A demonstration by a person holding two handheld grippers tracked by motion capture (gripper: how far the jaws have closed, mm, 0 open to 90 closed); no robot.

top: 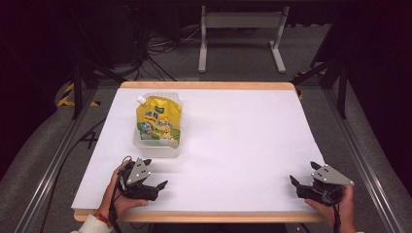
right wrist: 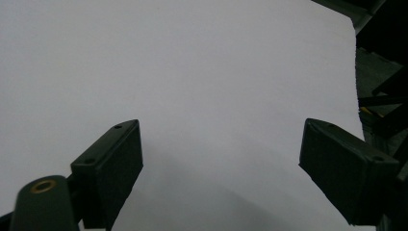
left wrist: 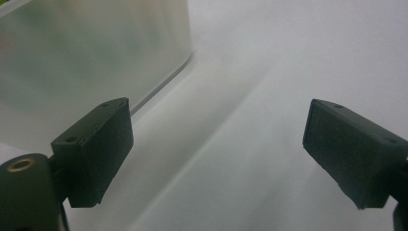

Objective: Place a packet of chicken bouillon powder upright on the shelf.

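Note:
A yellow spouted pouch (top: pixel 158 121) lies on top of a clear plastic box (top: pixel 156 145) at the left of the white table (top: pixel 233 141). My left gripper (top: pixel 154 172) rests near the front edge, just in front of the box, jaws wide apart and empty. In the left gripper view the box's frosted wall (left wrist: pixel 86 62) fills the upper left, beyond the gripper (left wrist: pixel 219 154). My right gripper (top: pixel 302 180) sits at the front right corner, also open with nothing in it; its own view has the gripper (right wrist: pixel 221 168) over bare white surface.
A white table frame (top: pixel 241 34) and cables (top: pixel 160 48) lie on the floor beyond the table. Metal rails (top: pixel 354 145) run along both sides. The table's right edge and dark floor (right wrist: pixel 375 72) appear in the right gripper view.

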